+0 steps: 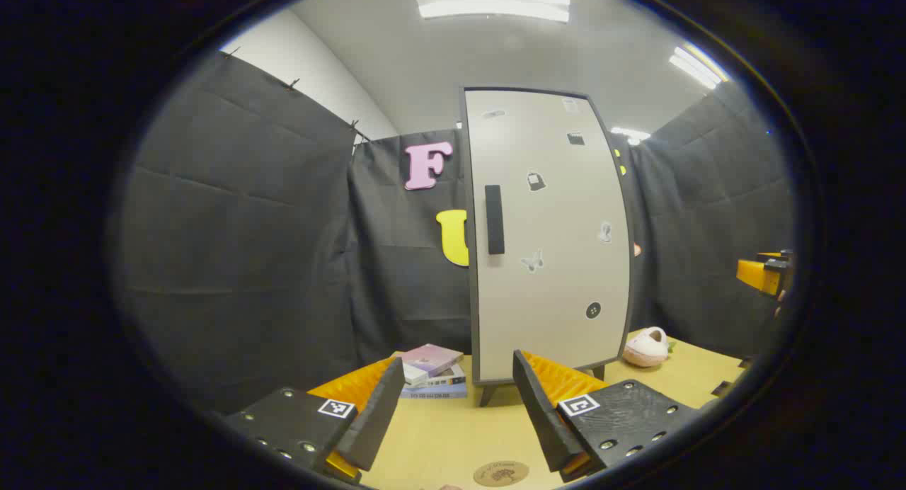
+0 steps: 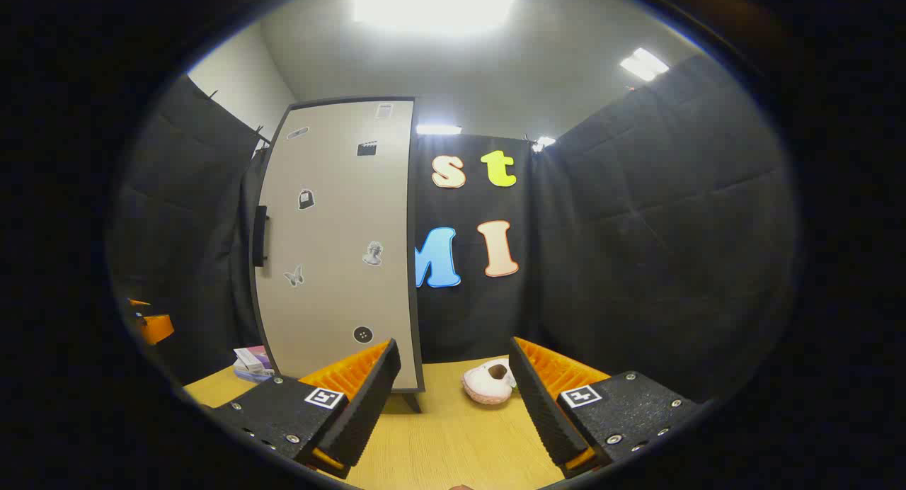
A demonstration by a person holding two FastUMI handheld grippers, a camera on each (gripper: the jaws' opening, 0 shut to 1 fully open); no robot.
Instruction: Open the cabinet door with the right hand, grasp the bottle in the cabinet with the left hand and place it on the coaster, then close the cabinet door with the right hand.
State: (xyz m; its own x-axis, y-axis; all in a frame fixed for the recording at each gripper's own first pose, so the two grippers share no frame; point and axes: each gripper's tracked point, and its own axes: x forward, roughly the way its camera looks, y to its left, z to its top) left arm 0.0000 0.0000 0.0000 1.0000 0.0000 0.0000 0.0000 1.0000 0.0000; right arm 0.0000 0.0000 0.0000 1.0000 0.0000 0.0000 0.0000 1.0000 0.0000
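The left gripper (image 1: 453, 398) is holding its fingers (image 1: 375, 412) spread, gripping nothing, above the bench (image 1: 439, 440). The coaster (image 1: 500, 473) is lying just below and between them. Straight ahead, the cabinet (image 1: 548, 235) is standing with its door shut, so the bottle is hidden; books (image 1: 433, 373) are lying beyond the left finger.

The right gripper (image 2: 453, 398) is likewise hanging released, the cabinet (image 2: 336, 242) beyond its left finger and a slipper (image 2: 488, 382) between its fingers, farther off.

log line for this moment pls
stage: start | cabinet door: shut | left gripper: open, empty | right gripper: open, empty | coaster: bare
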